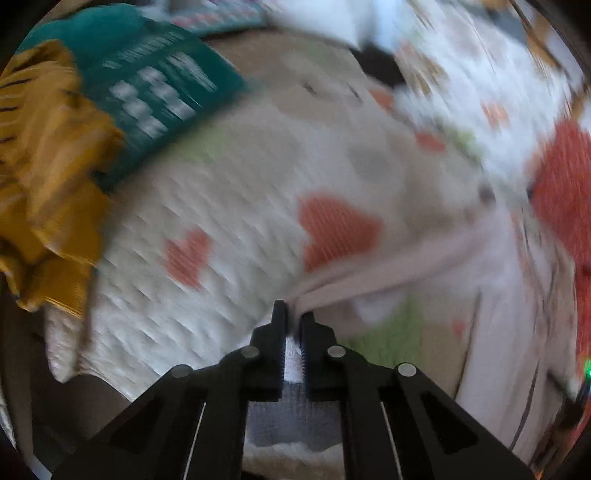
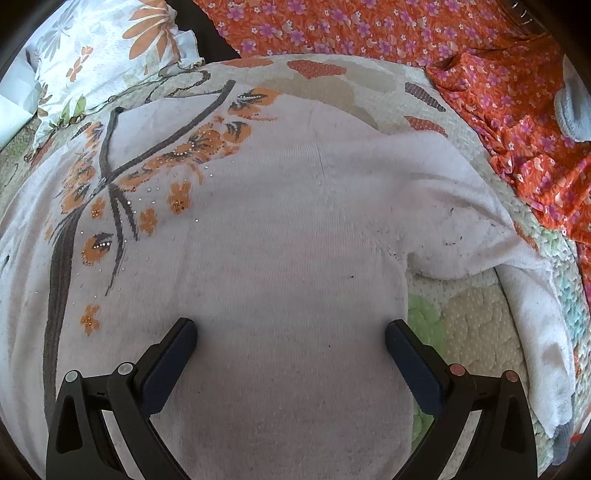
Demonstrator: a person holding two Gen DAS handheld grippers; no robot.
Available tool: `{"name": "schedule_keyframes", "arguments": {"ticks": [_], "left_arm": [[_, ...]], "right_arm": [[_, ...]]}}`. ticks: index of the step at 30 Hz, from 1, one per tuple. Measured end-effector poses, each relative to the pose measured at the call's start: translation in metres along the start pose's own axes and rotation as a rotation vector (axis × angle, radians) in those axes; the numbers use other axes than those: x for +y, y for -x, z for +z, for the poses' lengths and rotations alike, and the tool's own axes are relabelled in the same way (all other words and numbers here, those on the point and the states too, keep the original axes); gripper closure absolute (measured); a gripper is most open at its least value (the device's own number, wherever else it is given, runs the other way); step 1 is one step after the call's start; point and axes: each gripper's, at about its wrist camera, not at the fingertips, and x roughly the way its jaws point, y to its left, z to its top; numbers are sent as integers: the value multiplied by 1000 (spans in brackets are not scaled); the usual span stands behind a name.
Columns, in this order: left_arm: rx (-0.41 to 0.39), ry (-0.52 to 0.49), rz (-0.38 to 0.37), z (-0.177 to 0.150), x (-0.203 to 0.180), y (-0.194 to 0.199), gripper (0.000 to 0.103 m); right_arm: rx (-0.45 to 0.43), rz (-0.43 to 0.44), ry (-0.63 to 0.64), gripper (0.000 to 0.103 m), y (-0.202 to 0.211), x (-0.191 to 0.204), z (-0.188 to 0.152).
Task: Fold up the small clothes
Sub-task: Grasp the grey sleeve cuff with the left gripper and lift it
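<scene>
Two grippers work a fuzzy pale sweater (image 2: 288, 229) on a quilt (image 2: 476, 317): left gripper (image 1: 293, 314) pinches its edge, right gripper (image 2: 291, 332) spread wide above it.

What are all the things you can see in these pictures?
sweater: one, pale pink with orange flowers and dark lines, spread flat on the quilt
quilt: one, white with orange, green and beige patches, under everything
flowered cloth: one, orange with purple flowers, far right
pillow: one, white with orange petals, far left
teal garment: one, white print, upper left
yellow garment: one, mustard, crumpled beside the teal one
left gripper: black, shut on pale cloth
right gripper: black, open over the sweater
</scene>
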Motion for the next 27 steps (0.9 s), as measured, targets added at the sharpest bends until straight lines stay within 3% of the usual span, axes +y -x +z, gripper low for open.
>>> {"name": "schedule_keyframes", "arguments": {"ticks": [3,6,8,10,13,16,21,27], "left_arm": [[-103,160,73,34,39,7,88],[-175,241,200,54,69,8,83],[-183,266,168,56,83,11,68],[-178,275,146,51,90,14,52],[-143,246,135,41,92,12,49],[-119,245,138,39,96,7,34],[-53,306,87,40,106,-11,30],[40,213,112,44,91,-39,31]], "right_arm": [[-9,-1,0,0,0,0,-1],[-19,-5,1,0,0,0,-1],[-19,-6,3,0,0,1,-1],[-20,-7,2,0,0,0,-1],[-24,-10,1,0,-1,0,-1],[-24,-14,0,0,-1,0,0],[-26,-15,-1,0,-1,0,0],[-30,-15,1,0,-2,0,0]]}}
